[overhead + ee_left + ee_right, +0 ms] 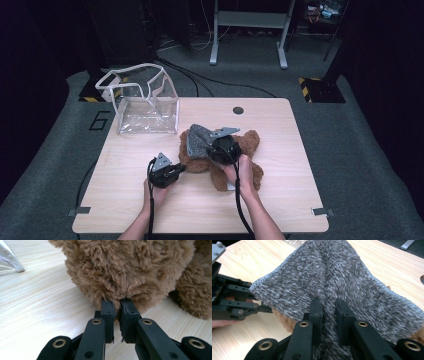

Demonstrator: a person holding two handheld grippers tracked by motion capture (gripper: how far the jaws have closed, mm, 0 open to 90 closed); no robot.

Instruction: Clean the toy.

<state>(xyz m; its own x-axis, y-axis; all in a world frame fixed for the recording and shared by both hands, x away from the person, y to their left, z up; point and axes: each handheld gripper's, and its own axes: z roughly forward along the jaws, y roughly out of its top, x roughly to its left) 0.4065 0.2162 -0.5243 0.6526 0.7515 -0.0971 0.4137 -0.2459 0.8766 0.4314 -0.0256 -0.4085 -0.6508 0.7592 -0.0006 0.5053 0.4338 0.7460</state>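
A brown plush bear [248,142] lies in the middle of the wooden table [130,200], with a grey fuzzy cloth [198,140] draped over its left part. My left gripper [182,169] comes in from the bear's left side and is shut on a tuft of its fur [125,267]; in the left gripper view the jaws [117,302] pinch the fur at their tips. My right gripper [210,150] sits over the bear and is shut on a fold of the grey cloth [332,275], the jaws [328,303] sunk into its pile. The right gripper view has the left gripper [265,308] at the left.
A clear plastic bag [145,100] with a white rim stands open at the table's back left; its corner [10,262] appears in the left gripper view. A round hole [238,110] is near the table's far edge. Bare wood lies in front and to the right.
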